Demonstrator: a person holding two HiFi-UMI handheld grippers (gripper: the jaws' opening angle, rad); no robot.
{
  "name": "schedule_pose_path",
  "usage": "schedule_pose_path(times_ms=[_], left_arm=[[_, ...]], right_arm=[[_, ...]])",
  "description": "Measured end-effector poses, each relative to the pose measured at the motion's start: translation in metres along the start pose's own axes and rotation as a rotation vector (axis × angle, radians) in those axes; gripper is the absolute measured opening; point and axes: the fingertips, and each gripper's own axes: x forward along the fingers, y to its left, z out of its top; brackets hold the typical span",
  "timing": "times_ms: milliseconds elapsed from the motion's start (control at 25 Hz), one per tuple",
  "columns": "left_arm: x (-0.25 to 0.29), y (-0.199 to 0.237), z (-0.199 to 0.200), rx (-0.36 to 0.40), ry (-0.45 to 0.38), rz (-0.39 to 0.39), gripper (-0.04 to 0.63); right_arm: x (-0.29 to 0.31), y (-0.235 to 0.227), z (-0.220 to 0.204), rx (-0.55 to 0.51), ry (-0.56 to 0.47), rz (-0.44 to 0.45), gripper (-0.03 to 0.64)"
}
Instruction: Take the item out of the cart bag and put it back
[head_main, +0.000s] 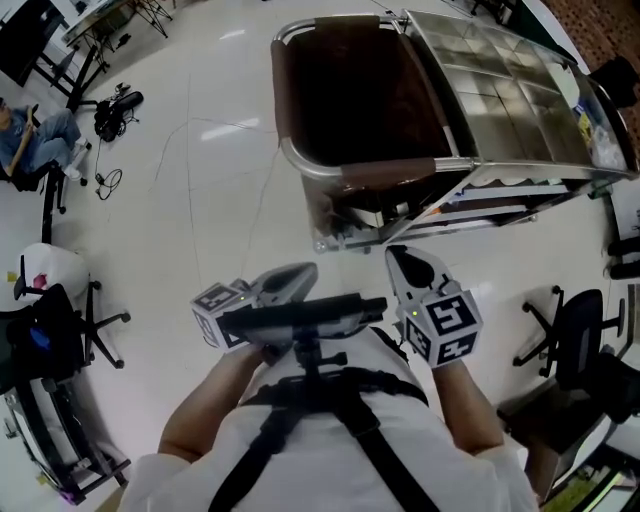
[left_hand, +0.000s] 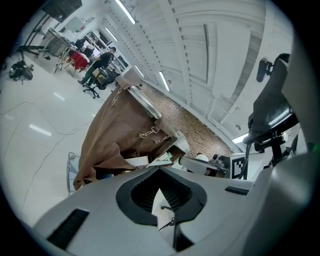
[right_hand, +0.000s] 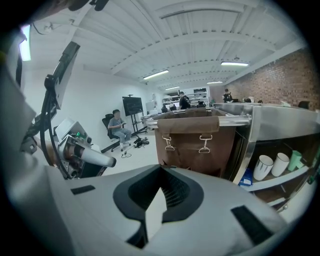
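Head view: the cart bag (head_main: 385, 171), a brown fabric bin hung on the metal frame of the cart (head_main: 500, 90), occupies the upper centre of the frame, and its interior is dark. No item can be made out inside it; the item is probably deep in the bag, but this view does not confirm that. The left hand-held gripper (head_main: 305, 270) and the right hand-held gripper (head_main: 408, 262) are held close to the person's body at lower centre. Both are well apart from the bag rim, and nothing is carried in either. Left gripper view: the left hand-held gripper (left_hand: 161, 175) has its jaws pressed together with nothing pinched. The cart bag (left_hand: 115, 130) hangs in the middle left of the frame, beyond the jaws. Right gripper view: the right hand-held gripper (right_hand: 161, 172) likewise has its jaws pressed together and is empty. It faces the front of the cart bag (right_hand: 192, 142), with the cart (right_hand: 280, 120) at the right. Status: judged from these views, the task is either not yet begun or already complete. No item is outside the bag, on the floor (head_main: 200, 200) or in a jaw. If it is not yet begun, the full sequence remains: reach into the bag, grip the item, lift it out, return it.
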Motion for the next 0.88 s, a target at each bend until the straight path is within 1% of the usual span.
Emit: schedule_pose_path(times_ms=[280, 640, 880], left_arm=[[-0.005, 0.006, 0.004, 0.000, -0.013, 0.001, 0.005], [-0.005, 0.008, 0.004, -0.003, 0.013, -0.015, 0.005], [-0.004, 0.010, 0.006, -0.004, 0.010, -0.017, 0.005]], right_arm=[[0.006, 0.008, 0.000, 0.002, 0.002, 0.000, 0.000], [0.008, 0.011, -0.002, 0.010, 0.012, -0.014, 0.000], [0.010, 0.011, -0.001, 0.011, 0.013, -0.012, 0.000]])
